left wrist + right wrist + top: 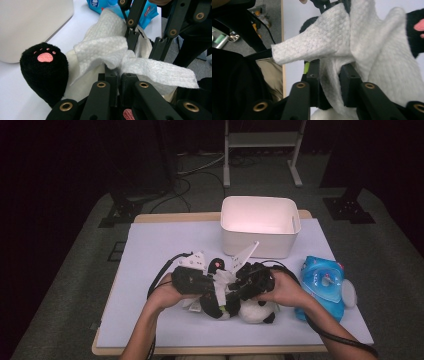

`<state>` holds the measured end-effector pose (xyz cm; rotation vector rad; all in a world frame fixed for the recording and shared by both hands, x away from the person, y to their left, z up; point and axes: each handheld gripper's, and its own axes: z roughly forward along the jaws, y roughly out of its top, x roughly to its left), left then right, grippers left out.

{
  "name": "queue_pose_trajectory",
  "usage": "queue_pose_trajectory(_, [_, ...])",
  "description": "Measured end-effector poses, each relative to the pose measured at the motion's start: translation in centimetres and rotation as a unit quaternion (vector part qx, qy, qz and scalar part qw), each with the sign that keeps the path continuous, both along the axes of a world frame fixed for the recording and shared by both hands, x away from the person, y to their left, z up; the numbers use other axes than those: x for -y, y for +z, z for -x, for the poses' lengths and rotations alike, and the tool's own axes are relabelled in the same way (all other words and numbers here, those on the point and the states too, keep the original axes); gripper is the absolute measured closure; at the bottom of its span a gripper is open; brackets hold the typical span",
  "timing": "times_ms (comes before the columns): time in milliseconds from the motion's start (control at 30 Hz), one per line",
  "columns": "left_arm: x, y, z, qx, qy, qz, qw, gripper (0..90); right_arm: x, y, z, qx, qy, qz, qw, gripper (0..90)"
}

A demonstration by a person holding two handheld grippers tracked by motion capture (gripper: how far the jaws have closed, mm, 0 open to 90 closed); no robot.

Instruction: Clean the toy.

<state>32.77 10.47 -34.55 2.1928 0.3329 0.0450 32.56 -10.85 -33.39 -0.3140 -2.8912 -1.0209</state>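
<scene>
left gripper (117,75) clenched on one end of the white textured wet wipe (105,47) | right gripper (329,72) pinching its other end, so it spreads flat | black-and-white plush panda (250,310) lies mid-surface under it, guessing I'm wiping it down

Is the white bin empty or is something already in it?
Empty, as far as shows: the bin has a bare white inside in the high view. The near wall hides part of its floor.
</scene>
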Motion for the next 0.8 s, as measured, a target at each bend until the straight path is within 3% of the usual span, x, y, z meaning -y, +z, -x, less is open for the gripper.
queue_pose_trajectory(267, [-0.1, -0.6, -0.2, -0.006, 0.010, -0.020, 0.9997, 86.2, 1.2, 1.0, 0.0, 0.011, -0.016, -0.004, 0.9998, 64.3])
queue_pose_trajectory(533, [-0.1, -0.8, -0.2, -0.010, 0.006, -0.024, 0.9997, 85.2, 2.4, 2.6, -0.6, 0.045, -0.042, -0.019, 0.9979, 57.6])
queue_pose_trajectory(633, [-0.1, -0.8, -0.1, -0.007, 0.005, -0.023, 0.9997, 84.3, 2.1, 2.5, -1.0, 0.054, -0.053, -0.005, 0.9971, 54.1])
queue_pose_trajectory(800, [-0.2, -0.9, -0.1, -0.009, 0.009, -0.021, 0.9997, 83.3, 0.2, 1.5, -1.4, 0.032, -0.027, 0.000, 0.9991, 50.0])
